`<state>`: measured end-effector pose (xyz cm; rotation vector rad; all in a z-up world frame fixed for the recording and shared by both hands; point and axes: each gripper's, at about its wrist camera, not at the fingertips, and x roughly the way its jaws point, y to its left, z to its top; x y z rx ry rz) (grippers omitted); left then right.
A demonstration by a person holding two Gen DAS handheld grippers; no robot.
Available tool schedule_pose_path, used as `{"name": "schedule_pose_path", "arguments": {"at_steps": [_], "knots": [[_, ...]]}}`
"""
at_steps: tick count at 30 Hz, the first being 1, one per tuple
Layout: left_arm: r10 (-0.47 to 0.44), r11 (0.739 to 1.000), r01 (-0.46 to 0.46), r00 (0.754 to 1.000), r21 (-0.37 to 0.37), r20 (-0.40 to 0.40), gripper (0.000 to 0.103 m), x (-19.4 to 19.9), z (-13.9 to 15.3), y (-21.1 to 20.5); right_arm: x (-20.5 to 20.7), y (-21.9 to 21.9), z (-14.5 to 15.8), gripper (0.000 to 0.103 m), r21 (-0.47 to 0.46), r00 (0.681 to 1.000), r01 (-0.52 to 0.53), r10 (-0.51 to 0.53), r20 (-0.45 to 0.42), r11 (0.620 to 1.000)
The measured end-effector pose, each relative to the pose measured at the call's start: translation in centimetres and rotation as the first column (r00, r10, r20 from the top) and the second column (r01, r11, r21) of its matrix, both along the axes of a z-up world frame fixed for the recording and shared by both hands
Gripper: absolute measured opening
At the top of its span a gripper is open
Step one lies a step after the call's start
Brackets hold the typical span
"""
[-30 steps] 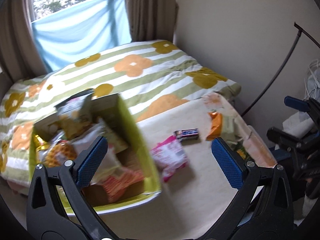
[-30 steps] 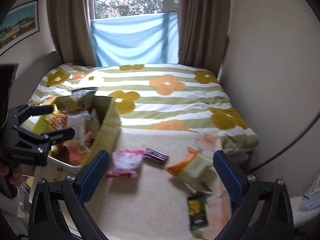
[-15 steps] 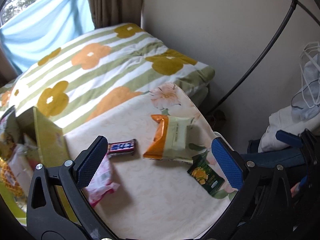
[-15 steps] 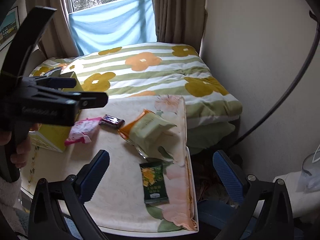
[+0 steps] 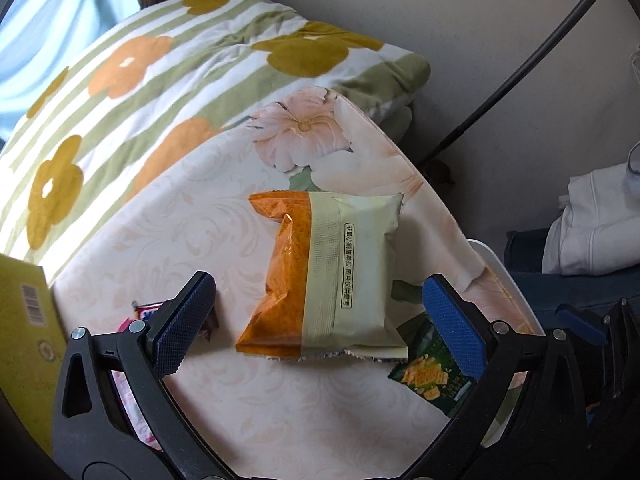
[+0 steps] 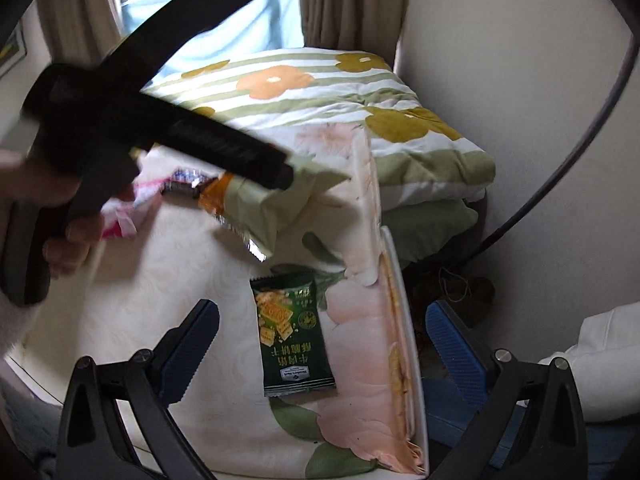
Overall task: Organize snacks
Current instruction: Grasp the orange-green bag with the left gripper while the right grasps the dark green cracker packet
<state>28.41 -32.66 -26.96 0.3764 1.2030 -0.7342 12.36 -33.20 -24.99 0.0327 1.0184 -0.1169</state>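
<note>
My left gripper [image 5: 320, 320] is open and hovers just above a snack bag [image 5: 332, 280] that is orange on one side and pale green on the other. The bag lies flat on the floral tablecloth [image 5: 192, 220]. My right gripper [image 6: 322, 334] is also open, straddling a dark green cracker packet [image 6: 292, 336] near the table's right edge. A small chocolate bar [image 5: 148, 312] and a pink packet [image 6: 120, 220] lie to the left, partly hidden by the left gripper. A hand [image 6: 60, 208] holds the left gripper's black body [image 6: 180, 136] above the bag [image 6: 272, 208].
The yellow-green snack box [image 5: 24, 320] shows only its corner at the far left. A bed with a flowered striped blanket [image 5: 160, 72] borders the table behind. The table's right edge [image 6: 400, 320] drops to the floor, with white clothing [image 5: 592, 224] and a black curved rod [image 6: 560, 152] beyond.
The left gripper swung right from the box and came down over the orange-green bag. The right gripper moved right and lower, onto the dark green packet. Both stayed open.
</note>
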Motion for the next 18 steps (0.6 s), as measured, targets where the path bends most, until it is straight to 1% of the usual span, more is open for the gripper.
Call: {"name": "schedule_pose_path", "arguments": {"at_steps": [3, 5, 8, 10, 12, 13, 15, 17, 18], "knots": [[-0.014, 1.0, 0.014, 1.0, 0.014, -0.019, 0.102, 0.4, -1.3, -0.6, 0.2, 0.4, -1.4, 0.103, 0.0, 1.0, -0.004, 0.004, -0.022, 1.0], [-0.01, 1.0, 0.011, 1.0, 0.03, -0.018, 0.102, 0.7, -2.0, -0.8, 0.5, 0.5, -2.2, 0.103, 0.008, 0.999, -0.006, 0.006, -0.035, 1.0], [-0.006, 1.0, 0.007, 0.999, 0.03, -0.037, 0.101, 1.0, -3.0, -0.9, 0.9, 0.6, -3.3, 0.096, 0.012, 0.998, -0.013, 0.014, -0.055, 1.0], [-0.012, 0.999, 0.014, 0.999, 0.04, -0.046, 0.094, 1.1, -3.6, -1.1, 1.1, 0.6, -4.1, 0.093, 0.01, 0.997, -0.018, 0.019, -0.069, 1.0], [-0.022, 0.998, 0.024, 0.998, 0.049, -0.053, 0.088, 1.1, -4.2, -1.2, 1.2, 0.6, -4.7, 0.087, 0.02, 0.997, -0.025, 0.027, -0.078, 0.999], [-0.028, 0.998, 0.03, 0.998, 0.05, -0.058, 0.084, 1.0, -4.4, -1.3, 1.3, 0.6, -4.9, 0.086, 0.021, 0.996, -0.027, 0.029, -0.082, 0.999], [-0.036, 0.998, 0.038, 0.998, 0.052, -0.044, 0.082, 0.7, -4.4, -1.3, 1.3, 0.6, -5.3, 0.083, 0.026, 0.996, -0.031, 0.033, -0.085, 0.999], [-0.051, 0.997, 0.052, 0.998, 0.055, -0.031, 0.076, 0.4, -4.4, -1.6, 1.3, 0.7, -5.5, 0.08, 0.03, 0.995, -0.034, 0.036, -0.089, 0.999], [-0.058, 0.997, 0.06, 0.998, 0.056, -0.025, 0.071, 0.2, -4.3, -1.7, 1.3, 0.8, -5.6, 0.078, 0.034, 0.995, -0.036, 0.039, -0.092, 0.999]]}}
